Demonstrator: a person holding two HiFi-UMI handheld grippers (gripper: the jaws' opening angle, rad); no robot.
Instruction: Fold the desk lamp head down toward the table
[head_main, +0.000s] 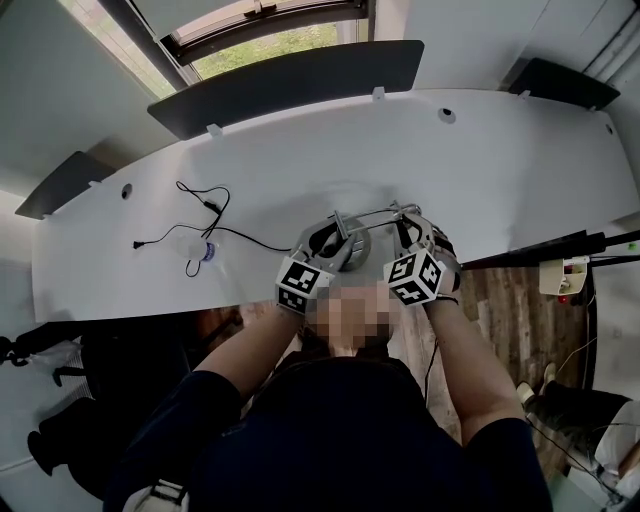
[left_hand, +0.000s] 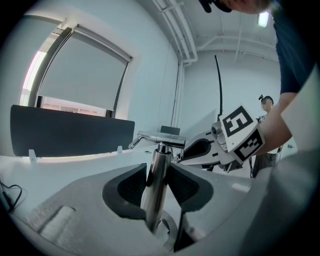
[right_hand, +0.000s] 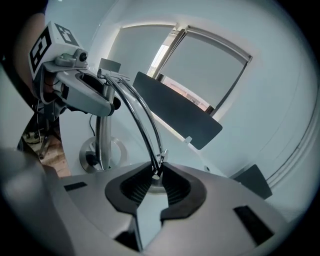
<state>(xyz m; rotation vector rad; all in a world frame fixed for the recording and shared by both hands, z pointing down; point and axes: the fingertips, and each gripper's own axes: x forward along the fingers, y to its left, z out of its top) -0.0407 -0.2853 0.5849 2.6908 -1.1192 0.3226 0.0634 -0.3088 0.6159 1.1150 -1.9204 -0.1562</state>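
Observation:
A metal desk lamp stands at the near edge of the white table (head_main: 480, 170), on a round base (head_main: 352, 246). My left gripper (left_hand: 157, 175) is shut on its upright steel post (left_hand: 154, 192), with both dark pads pressing against the tube. From a joint at the post's top (left_hand: 161, 138), a thin curved arm of two rods (right_hand: 142, 117) arches over and down. My right gripper (right_hand: 156, 176) is shut on the low end of that arm (right_hand: 158, 169). In the head view the left gripper (head_main: 335, 243) and right gripper (head_main: 408, 222) flank the lamp.
A black cable (head_main: 205, 215) with a small plug lies on the table to the lamp's left. Dark partition panels (head_main: 290, 80) stand along the table's far edge. Wooden floor (head_main: 510, 300) and a stand show past the table's right end.

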